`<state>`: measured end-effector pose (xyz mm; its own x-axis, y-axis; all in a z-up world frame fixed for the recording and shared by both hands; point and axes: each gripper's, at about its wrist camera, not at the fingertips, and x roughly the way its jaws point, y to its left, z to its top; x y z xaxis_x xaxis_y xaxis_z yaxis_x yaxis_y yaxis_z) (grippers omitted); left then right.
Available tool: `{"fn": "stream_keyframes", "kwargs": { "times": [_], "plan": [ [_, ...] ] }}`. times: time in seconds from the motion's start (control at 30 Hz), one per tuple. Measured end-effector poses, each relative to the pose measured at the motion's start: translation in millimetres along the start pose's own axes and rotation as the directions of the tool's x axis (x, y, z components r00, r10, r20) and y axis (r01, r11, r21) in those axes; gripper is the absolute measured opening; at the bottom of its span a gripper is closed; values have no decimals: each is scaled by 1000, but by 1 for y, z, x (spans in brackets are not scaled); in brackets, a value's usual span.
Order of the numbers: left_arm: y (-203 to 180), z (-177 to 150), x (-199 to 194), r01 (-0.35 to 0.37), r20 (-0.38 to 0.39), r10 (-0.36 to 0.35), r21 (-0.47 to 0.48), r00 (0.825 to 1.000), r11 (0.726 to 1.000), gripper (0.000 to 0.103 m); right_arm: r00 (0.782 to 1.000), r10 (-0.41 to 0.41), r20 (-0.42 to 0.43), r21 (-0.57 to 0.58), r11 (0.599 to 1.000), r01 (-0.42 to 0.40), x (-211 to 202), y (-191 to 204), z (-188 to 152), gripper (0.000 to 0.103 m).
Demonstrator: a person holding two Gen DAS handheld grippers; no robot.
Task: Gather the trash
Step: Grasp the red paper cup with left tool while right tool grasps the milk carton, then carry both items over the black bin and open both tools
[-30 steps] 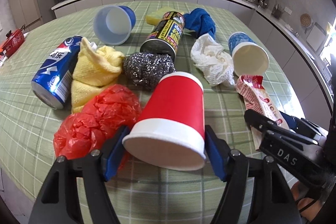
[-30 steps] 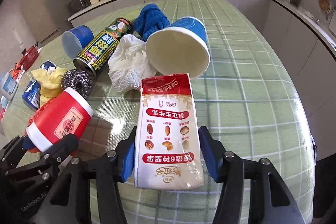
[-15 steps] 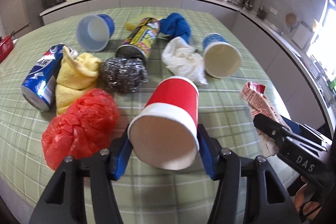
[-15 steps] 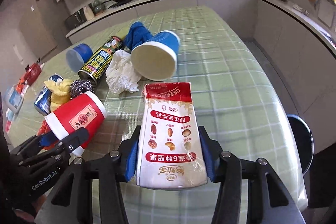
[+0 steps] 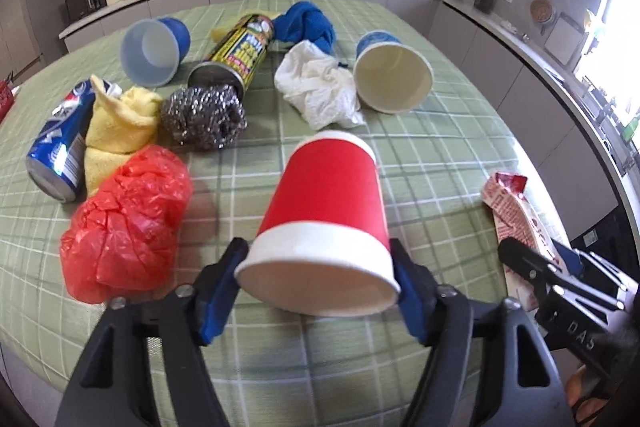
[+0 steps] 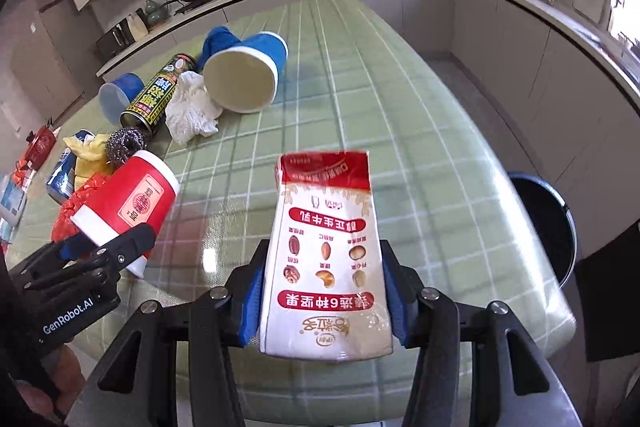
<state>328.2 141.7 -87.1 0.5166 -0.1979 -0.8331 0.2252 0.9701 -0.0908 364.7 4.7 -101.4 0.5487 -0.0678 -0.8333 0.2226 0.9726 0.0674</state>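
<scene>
The table (image 5: 440,163) carries most trash uncollected across the frame's upper left. The bin (image 6: 548,223), right edge, looks empty. Right gripper (image 6: 322,303) clamps the carton (image 6: 324,259); left gripper (image 5: 316,291), fingers opening, flanks the red cup (image 5: 332,203), both lower centre.

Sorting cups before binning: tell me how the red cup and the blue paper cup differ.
The red cup sits between the left gripper's pads, off the table; the blue paper cup lies loose on the tablecloth. The red cup's mouth faces the camera and downward; the blue cup's mouth opens sideways, showing its cream inside. The blue cup touches the white tissue; the red one touches nothing else. Both are paper cups, tipped over.
</scene>
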Motion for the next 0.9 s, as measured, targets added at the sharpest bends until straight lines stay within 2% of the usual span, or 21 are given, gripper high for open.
{"fn": "stream_keyframes", "kwargs": {
  "times": [0.1,0.17,0.23,0.3,0.33,0.4,0.5,0.63,0.77,0.9],
  "plan": [
    [0,-1,5,-10,-18,11,7,1000,1000,74,1000,-21,-6,-3,1000,21,4,2,1,57],
    [-1,-1,8,-16,-20,16,14,1000,1000,74,999,-31,-29,1,1000,31,12,3,5,68],
    [-1,0,13,-14,-22,15,19,1000,1000,74,999,-49,-25,-1,999,49,16,5,7,69],
    [1,-1,16,0,-28,0,12,1000,1000,69,998,-56,-15,-16,998,55,19,7,9,68],
    [2,-2,14,0,-8,0,10,1000,1000,66,998,-61,-7,-21,998,61,19,8,9,57],
    [3,-3,9,18,7,-18,7,1000,1000,57,998,-58,9,-39,998,59,18,9,8,54],
    [3,-3,2,33,35,-33,12,999,999,50,999,-29,31,-21,999,30,11,6,8,52],
    [1,-3,-11,62,68,-64,24,996,998,48,998,6,61,19,1000,-8,-2,-2,4,52],
    [-13,-3,-24,96,86,-100,51,991,994,48,994,-5,106,40,999,1,-24,-13,4,52],
    [-37,0,-27,133,84,-139,75,987,988,48,991,-35,133,83,996,24,-46,-43,6,52]
  ]
}}
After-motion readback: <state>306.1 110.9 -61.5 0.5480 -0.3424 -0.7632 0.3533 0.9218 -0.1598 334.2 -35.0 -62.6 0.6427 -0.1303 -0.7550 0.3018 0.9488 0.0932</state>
